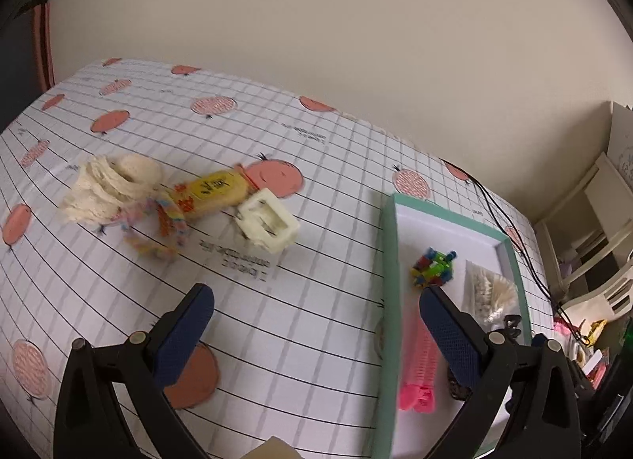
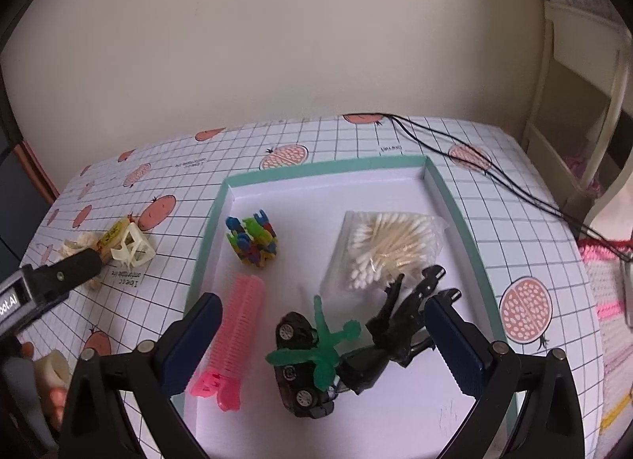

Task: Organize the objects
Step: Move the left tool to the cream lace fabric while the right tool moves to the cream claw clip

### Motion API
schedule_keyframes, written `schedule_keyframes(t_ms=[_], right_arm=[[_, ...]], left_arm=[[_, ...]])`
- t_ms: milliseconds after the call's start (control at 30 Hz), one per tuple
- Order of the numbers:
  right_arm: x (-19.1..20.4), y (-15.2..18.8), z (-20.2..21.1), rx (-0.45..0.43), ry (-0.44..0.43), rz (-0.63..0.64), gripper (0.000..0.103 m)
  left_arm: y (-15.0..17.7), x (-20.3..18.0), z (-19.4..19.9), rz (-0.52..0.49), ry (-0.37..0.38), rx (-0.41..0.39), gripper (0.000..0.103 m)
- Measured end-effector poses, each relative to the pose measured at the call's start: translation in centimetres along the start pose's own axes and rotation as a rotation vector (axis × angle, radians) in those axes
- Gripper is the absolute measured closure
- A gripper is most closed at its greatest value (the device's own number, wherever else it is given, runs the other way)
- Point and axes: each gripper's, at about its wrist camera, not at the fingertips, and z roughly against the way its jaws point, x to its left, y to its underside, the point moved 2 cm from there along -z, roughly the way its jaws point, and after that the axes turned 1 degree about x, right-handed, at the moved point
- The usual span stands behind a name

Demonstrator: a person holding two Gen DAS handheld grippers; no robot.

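A teal-rimmed white tray [image 2: 447, 198] [image 1: 389, 245] holds a colourful block toy [image 2: 251, 241] [image 1: 433, 267], a bag of cotton swabs [image 2: 389, 247] [image 1: 488, 289], a pink hair roller [image 2: 233, 336] [image 1: 419, 364], and a black transforming toy car with a green figure [image 2: 328, 356]. On the cloth left of the tray lie a cream lace roll [image 1: 108, 186], a yellow snack packet [image 1: 213, 194], a rainbow ribbon [image 1: 158, 229] and a cream plastic frame [image 1: 269, 221] [image 2: 132, 247]. My left gripper [image 1: 316, 300] stands open above the cloth. My right gripper [image 2: 324, 308] is open over the toy car.
The table wears a white grid cloth with pink fruit prints [image 1: 277, 178]. A black cable [image 2: 474, 170] runs across the far right corner. White shelving [image 2: 573, 103] stands to the right and a plain wall behind. My left gripper's body [image 2: 43, 285] shows in the right wrist view.
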Motion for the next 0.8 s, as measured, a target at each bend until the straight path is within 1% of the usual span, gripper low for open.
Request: schedule_keyframes(t_ms=[100,200,333,533,700,800], right_arm=[[0.5,-0.1,-0.1,-0.001,0.011,0.005,0.0],[1.0,-0.3,-0.1,-0.02,0.021,-0.005,0.0],[2.1,-0.6,-0.2,-0.03,0.02,-0.001,0.0],[4.3,-0.8,-0.3,-0.036,-0.007,0.011,0.0],[6.6,-0.9,-0.7,-0.041,-0.038,0.025,0.001],[8.1,-0.9,-1.1,-0.035,-0.06,0.034,0.002]], left_arm=[[-0.7,1.1,0.7,-0.021,-0.012,-0.03,0.0],[-1.5,2.7,1.3,-0.009,-0.019,-0.056,0.0],[-2.3,5.3,1.7,0.036,-0.034,-0.063,0.0],[-3.1,10.1,2.1,0.133,-0.061,-0.071,0.0],[-3.4,13.0,2.3,0.166,-0.092,-0.074,0.0],[-3.5,14.9,2.4,0.195,-0.124,-0.071,0.0]])
